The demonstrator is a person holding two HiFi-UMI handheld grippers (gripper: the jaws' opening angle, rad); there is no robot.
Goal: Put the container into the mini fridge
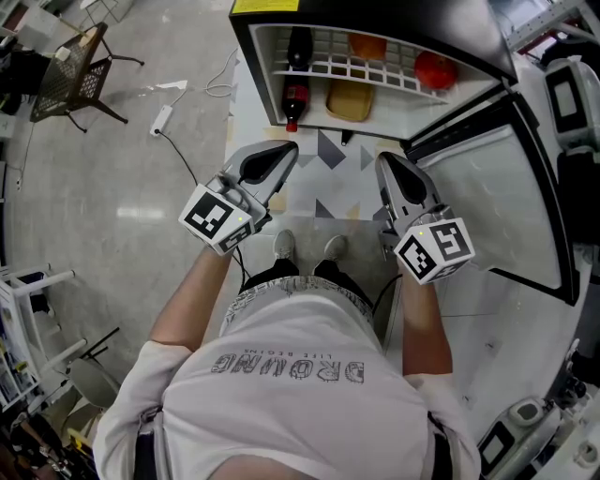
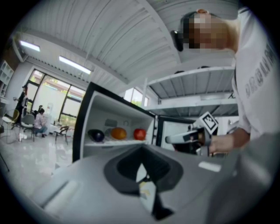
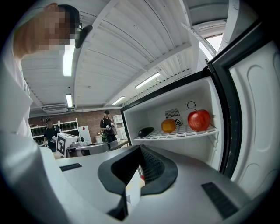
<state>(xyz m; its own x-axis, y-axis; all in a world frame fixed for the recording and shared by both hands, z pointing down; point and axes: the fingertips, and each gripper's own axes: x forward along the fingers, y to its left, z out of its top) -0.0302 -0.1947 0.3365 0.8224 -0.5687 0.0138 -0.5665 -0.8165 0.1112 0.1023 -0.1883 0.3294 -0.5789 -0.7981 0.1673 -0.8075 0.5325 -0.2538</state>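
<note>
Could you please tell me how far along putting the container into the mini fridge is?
Done, apparently: a yellow container sits inside the mini fridge, below the shelf. In hand: nothing; left gripper and right gripper are both shut and empty. Left: possibly closing the open door.

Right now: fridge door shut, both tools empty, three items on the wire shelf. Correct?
Not quite. The fridge door is open, swung to the person's right; the head view shows it. The rest holds: the left tool and right tool hold nothing, and the wire shelf carries three items, a dark one, an orange one and a red one.
</note>
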